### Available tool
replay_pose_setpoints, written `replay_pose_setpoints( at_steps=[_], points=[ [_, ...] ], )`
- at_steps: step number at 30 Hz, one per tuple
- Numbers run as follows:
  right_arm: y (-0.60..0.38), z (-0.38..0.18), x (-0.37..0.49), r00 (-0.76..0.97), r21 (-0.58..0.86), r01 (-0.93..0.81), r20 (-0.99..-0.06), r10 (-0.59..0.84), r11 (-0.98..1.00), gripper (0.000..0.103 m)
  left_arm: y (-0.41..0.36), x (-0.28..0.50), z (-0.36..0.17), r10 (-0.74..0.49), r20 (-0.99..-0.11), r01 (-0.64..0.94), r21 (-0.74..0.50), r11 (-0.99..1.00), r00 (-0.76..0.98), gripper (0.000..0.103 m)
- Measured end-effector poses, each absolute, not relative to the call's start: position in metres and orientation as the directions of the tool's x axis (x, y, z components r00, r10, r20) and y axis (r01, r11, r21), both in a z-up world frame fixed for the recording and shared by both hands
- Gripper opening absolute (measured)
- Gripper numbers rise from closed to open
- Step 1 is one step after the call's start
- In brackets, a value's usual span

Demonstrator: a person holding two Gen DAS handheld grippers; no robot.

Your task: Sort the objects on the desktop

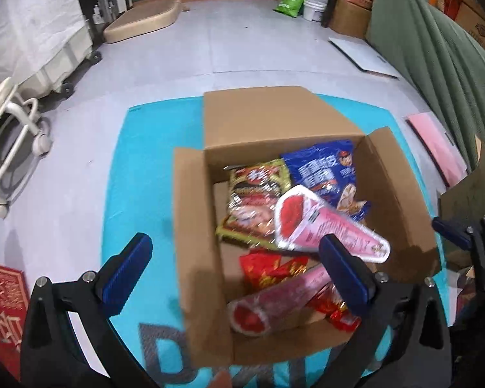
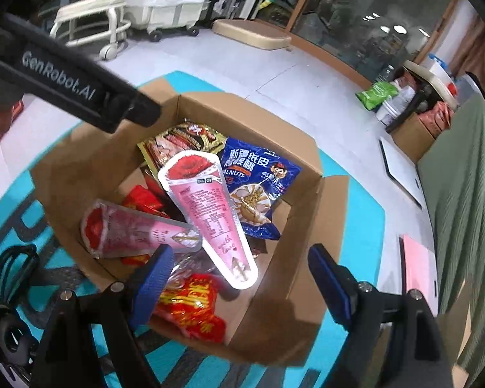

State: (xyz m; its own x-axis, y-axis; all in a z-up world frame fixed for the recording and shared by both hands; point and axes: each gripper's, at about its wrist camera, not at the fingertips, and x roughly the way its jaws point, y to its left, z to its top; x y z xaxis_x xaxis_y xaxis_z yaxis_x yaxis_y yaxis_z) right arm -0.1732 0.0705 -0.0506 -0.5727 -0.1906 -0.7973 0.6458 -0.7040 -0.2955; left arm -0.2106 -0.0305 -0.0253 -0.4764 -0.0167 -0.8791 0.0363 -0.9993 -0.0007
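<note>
Teal mat (image 1: 139, 174), cardboard box (image 1: 194, 258) frame centre. Left gripper (image 1: 236, 274) and right gripper (image 2: 239, 287) both spread wide, empty. Risk: cone packets (image 2: 210, 213) perched loosely, may slide.

Pale grey floor (image 1: 145, 64), white wheeled bed (image 1: 32, 38) at left, green curtain (image 1: 436, 48) hung right, glass partition (image 2: 355, 22) reflected ceiling lights.

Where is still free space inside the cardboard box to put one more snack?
Bare cardboard floor shows along the box's left wall, beside the noodle packet. A smaller patch lies by the near right corner. The middle is crowded: two pink cone packs cross over red candies and the blue walnut bag.
</note>
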Motion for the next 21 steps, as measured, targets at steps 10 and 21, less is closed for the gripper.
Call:
replay_pose_setpoints(
  at_steps=[10,21],
  points=[
    [0.09,-0.023,-0.143,-0.557,-0.204,0.565,-0.809,-0.187,-0.8,0.086,-0.039,-0.167,-0.012,-0.134,-0.861,0.058,0.122,-0.991,-0.49,0.103],
    [0.118,-0.023,-0.107,-0.487,-0.068,0.441,-0.856,-0.175,-0.895,0.086,-0.026,-0.111,-0.009,-0.129,-0.866,0.031,0.131,-0.991,-0.483,0.103]
  ],
)
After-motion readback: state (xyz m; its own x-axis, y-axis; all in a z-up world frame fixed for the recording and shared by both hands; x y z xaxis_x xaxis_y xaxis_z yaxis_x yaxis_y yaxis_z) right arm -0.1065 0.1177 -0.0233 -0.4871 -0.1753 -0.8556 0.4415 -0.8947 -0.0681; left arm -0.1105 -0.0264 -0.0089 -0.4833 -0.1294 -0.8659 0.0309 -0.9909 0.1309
